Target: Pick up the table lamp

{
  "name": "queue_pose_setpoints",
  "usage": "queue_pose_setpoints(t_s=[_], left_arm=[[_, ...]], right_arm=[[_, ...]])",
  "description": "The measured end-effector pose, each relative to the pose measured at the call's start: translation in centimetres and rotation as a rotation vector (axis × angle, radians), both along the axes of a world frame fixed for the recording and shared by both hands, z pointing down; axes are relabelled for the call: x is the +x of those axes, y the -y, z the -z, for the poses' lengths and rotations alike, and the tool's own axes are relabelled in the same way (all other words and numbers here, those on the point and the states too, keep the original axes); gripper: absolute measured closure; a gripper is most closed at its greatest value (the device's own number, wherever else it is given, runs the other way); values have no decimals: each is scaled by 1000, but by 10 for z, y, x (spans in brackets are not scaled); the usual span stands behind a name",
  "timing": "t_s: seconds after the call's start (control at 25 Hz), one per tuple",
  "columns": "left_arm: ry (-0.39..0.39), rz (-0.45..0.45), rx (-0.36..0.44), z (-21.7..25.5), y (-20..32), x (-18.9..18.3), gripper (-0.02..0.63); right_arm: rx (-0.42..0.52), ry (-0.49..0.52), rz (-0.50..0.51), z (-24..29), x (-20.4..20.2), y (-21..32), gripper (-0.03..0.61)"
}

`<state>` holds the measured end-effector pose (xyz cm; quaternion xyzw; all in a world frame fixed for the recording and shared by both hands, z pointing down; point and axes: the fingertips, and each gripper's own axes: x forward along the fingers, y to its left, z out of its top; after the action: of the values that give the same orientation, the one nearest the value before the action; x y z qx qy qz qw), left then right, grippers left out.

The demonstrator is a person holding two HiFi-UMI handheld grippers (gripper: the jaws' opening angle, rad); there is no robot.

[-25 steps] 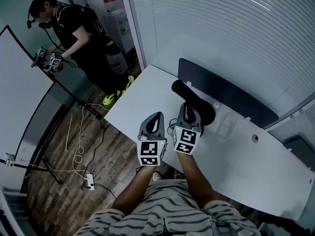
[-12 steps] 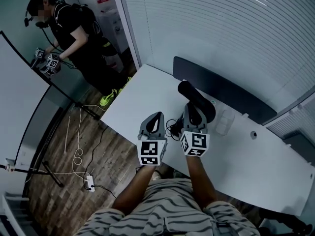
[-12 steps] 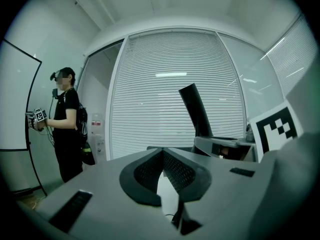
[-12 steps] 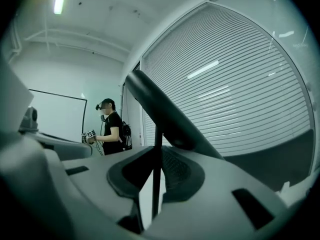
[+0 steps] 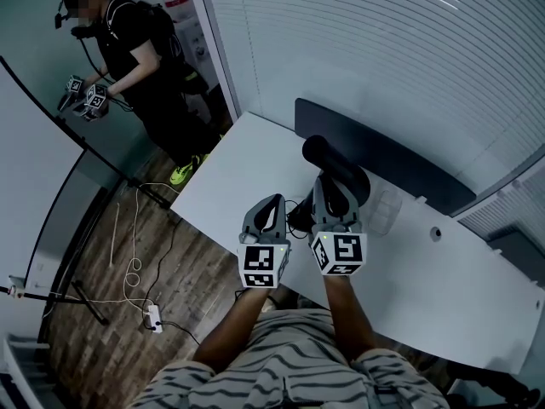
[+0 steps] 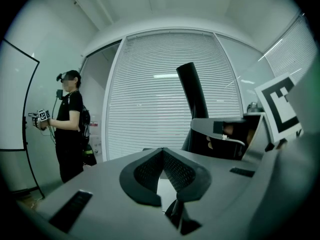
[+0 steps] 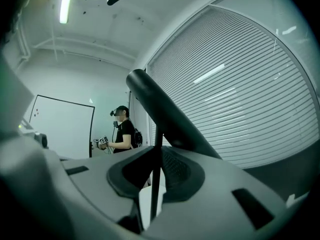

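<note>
The table lamp [image 5: 336,173] is black, with a long bar-shaped head, and hangs above the white table [image 5: 247,164]. My right gripper [image 5: 334,198] is shut on its thin stem [image 7: 155,184], which runs upright between the pads in the right gripper view. The lamp's head [image 7: 167,121] slants up to the left above those jaws. My left gripper [image 5: 271,207] hovers just left of the lamp, shut, with nothing between its pads [image 6: 177,171]. In the left gripper view the lamp [image 6: 192,101] and the right gripper stand to the right. A black cable [image 5: 298,220] trails beneath the lamp.
A dark panel [image 5: 400,169] runs along the table's far edge under the window blinds. A clear plastic container [image 5: 385,211] sits right of the lamp. Another person [image 5: 140,54] with grippers stands at the upper left beside a whiteboard [image 5: 34,186]. Cables and a power strip [image 5: 153,315] lie on the wooden floor.
My right gripper has risen with the lamp in it, and the lamp's head has tilted. The left gripper has barely shifted. The other person has stepped slightly.
</note>
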<state>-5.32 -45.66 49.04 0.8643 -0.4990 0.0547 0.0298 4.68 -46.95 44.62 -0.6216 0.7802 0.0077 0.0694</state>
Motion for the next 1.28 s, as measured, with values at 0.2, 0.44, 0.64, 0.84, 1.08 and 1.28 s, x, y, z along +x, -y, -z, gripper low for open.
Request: queue_pose_setpoints(t_s=[0.2, 0.44, 0.64, 0.84, 1.08, 1.28], left_arm=[[-18, 1, 18, 10, -1, 6, 606], [-50, -14, 62, 37, -11, 12, 606], [-77, -49, 98, 58, -19, 24, 606], [-82, -76, 110, 68, -22, 35, 606], [-93, -98, 127, 77, -29, 45, 606], [-94, -104, 128, 80, -31, 47, 606]], right_arm=[[16, -12, 21, 26, 0, -4, 528], [7, -3, 29, 38, 2, -16, 528], [18, 1, 29, 48, 5, -29, 528], [33, 4, 25, 56, 10, -36, 528], [37, 1, 14, 57, 16, -42, 528], [39, -1, 3, 58, 17, -46, 528]])
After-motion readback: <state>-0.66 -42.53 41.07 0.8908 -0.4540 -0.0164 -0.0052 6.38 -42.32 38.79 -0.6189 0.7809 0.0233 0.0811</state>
